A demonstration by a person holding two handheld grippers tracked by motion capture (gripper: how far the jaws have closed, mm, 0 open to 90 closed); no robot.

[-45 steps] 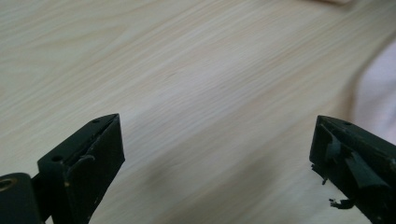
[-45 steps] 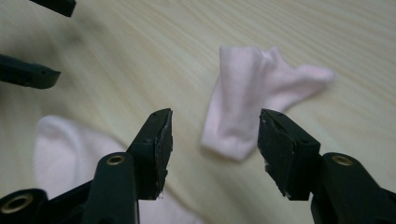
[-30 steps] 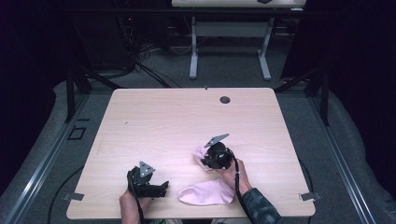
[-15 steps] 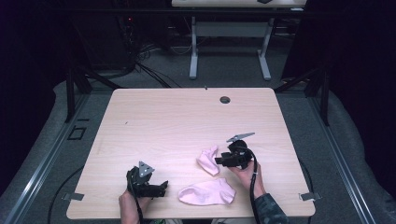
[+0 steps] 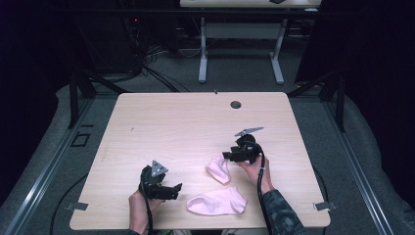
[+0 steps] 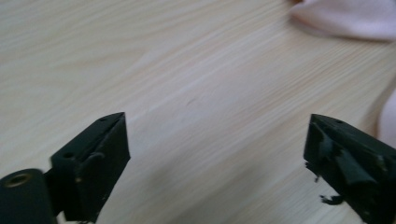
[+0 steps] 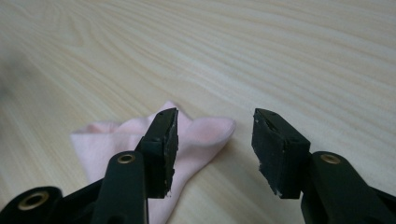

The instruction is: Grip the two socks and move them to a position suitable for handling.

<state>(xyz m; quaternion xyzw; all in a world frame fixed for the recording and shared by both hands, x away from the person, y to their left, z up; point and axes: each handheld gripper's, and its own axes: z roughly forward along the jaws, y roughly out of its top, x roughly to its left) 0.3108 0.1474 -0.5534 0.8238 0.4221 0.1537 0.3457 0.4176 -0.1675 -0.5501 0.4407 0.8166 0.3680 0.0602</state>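
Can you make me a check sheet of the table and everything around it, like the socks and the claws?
Surface: pale wood table, bare except near the front; a round hole by the far edge.
Job's things: two pink socks. The small sock lies crumpled beside the right claw; the big sock lies flat at the front edge.
Clutter: nothing seen.
Claws: left claw open, holding nothing, low over bare wood. Right claw open, tips next to the small sock, not gripping it.
Cables: a black cable runs down from the right claw along the forearm.
Surroundings: grey floor, another table's legs behind, dark room.
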